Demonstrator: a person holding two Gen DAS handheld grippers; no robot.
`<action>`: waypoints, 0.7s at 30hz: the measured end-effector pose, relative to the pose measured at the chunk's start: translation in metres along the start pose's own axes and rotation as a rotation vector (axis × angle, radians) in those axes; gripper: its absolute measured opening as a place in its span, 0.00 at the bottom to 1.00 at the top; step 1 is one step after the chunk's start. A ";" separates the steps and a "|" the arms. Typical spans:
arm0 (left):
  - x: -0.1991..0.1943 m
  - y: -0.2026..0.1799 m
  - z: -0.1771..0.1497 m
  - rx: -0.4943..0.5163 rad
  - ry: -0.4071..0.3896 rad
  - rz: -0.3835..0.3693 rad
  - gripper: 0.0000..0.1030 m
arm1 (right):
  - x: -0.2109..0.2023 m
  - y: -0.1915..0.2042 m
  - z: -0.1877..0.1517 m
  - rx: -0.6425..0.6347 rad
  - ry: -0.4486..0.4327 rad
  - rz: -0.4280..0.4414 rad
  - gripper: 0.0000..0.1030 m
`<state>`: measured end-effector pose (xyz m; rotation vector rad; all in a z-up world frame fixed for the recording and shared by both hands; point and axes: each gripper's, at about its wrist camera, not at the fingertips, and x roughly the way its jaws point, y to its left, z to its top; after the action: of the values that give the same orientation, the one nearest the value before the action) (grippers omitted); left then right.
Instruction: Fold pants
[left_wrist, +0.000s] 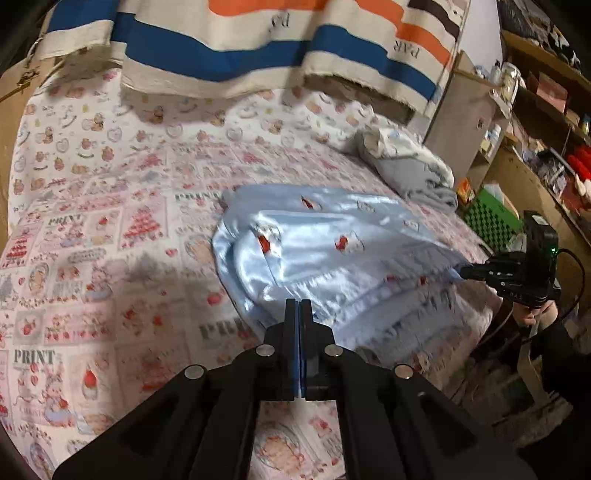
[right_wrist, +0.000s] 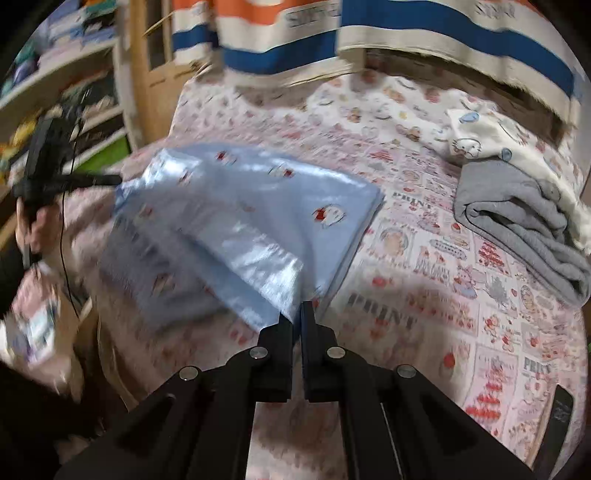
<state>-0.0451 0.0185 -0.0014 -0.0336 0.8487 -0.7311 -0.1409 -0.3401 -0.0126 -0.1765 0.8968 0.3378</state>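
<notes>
While both grippers, left (left_wrist: 300, 301) and right (right_wrist: 297, 308), pinch the near edge of the pale blue satin pants (left_wrist: 325, 243) on the patterned bedsheet (left_wrist: 110, 229), a fold seems underway, needing both corners carried across together.

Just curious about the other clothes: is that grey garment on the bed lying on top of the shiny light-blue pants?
No. The grey garment lies apart from the light-blue pants, with patterned bedsheet showing between them.
</notes>
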 end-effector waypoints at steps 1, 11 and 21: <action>0.003 -0.001 0.000 0.005 0.010 0.016 0.08 | 0.000 0.002 -0.002 -0.008 0.003 -0.008 0.03; 0.028 0.008 0.005 -0.067 0.037 0.035 0.08 | 0.004 -0.004 0.007 0.081 -0.073 0.030 0.20; -0.001 -0.015 -0.018 -0.028 0.016 0.048 0.03 | 0.002 0.001 -0.005 0.098 -0.039 0.074 0.02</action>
<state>-0.0665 0.0125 -0.0079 -0.0324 0.8728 -0.6755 -0.1437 -0.3398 -0.0172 -0.0465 0.8802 0.3644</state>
